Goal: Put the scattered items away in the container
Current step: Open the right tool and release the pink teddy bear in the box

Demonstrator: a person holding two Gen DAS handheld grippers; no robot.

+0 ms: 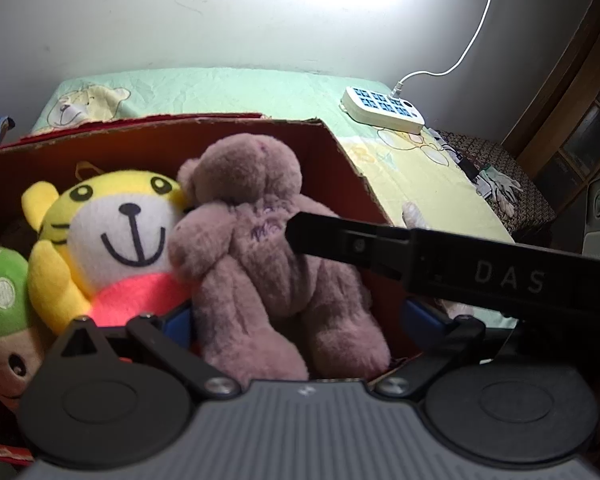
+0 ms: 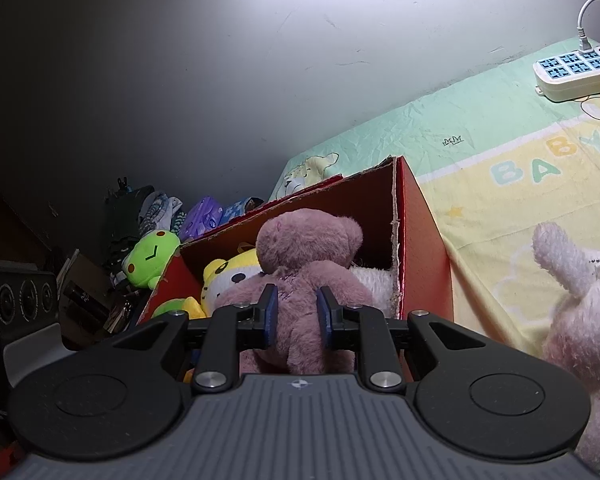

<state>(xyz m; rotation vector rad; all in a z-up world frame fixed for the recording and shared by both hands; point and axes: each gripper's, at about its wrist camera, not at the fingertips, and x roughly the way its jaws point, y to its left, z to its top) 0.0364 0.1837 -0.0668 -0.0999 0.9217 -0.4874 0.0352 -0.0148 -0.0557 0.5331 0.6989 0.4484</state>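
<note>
The left tool [image 1: 296, 312] is spread wide, its blue pads either side of the bear's legs, apparently not pressing; the right tool [image 2: 296, 316] pinches the mauve bear [image 2: 300, 276] at the body. The bear sits in the red box [image 2: 424, 248] beside the yellow tiger [image 1: 116, 240] and a green toy [image 1: 0, 292]. It looks light, soft and squashy, unlikely to slip or break; the torso seems the best hold. A pink plush [image 2: 584, 312] lies on the bed [image 2: 500, 208], right of the box.
</note>
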